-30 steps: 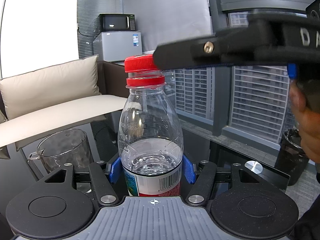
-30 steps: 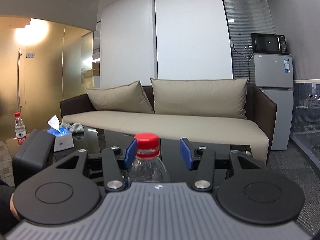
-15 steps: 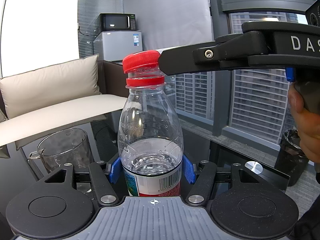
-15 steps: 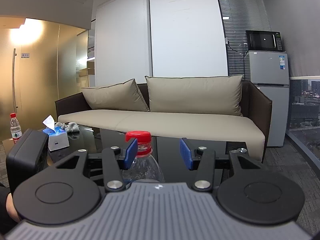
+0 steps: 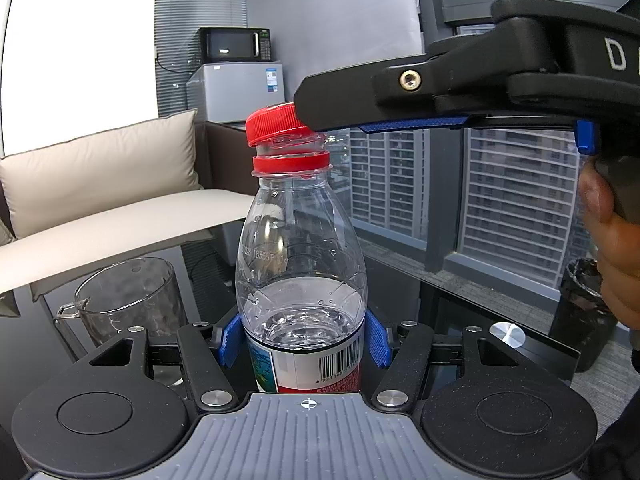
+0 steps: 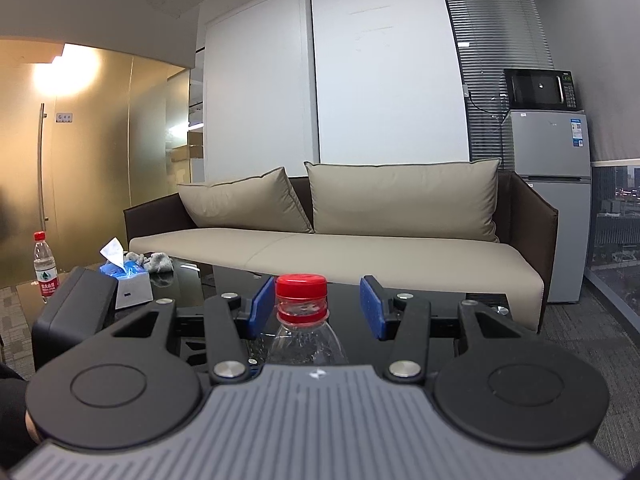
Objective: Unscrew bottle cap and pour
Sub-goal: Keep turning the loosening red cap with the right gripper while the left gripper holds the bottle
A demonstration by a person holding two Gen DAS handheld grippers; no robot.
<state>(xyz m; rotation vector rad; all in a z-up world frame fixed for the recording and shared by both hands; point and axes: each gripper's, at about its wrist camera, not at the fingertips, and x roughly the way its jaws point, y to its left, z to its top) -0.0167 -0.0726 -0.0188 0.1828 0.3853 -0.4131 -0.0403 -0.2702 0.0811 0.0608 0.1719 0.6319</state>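
A clear plastic bottle (image 5: pixel 300 272) with a little water and a red-blue label stands upright between my left gripper's (image 5: pixel 303 344) blue pads, which are shut on its body. Its red cap (image 5: pixel 276 125) sits tilted and loose on the neck above the red ring. My right gripper (image 6: pixel 316 307) is open; the cap (image 6: pixel 301 287) lies between its blue pads, close to the left pad and clear of the right one. In the left wrist view the right gripper's black finger (image 5: pixel 360 100) reaches in from the right and overlaps the cap's right side.
A clear glass pitcher (image 5: pixel 128 300) stands on the dark glass table (image 5: pixel 460 304) to the left of the bottle. A tissue box (image 6: pixel 128 280), a second bottle (image 6: pixel 45 267) and a black box (image 6: pixel 72 312) lie to the left in the right wrist view. A beige sofa (image 6: pixel 340 248) is behind.
The right gripper has tilted and shifted about the cap. The cap, level on the neck a second ago, now sits tilted and lifted on its left side. The left gripper and bottle have not moved.
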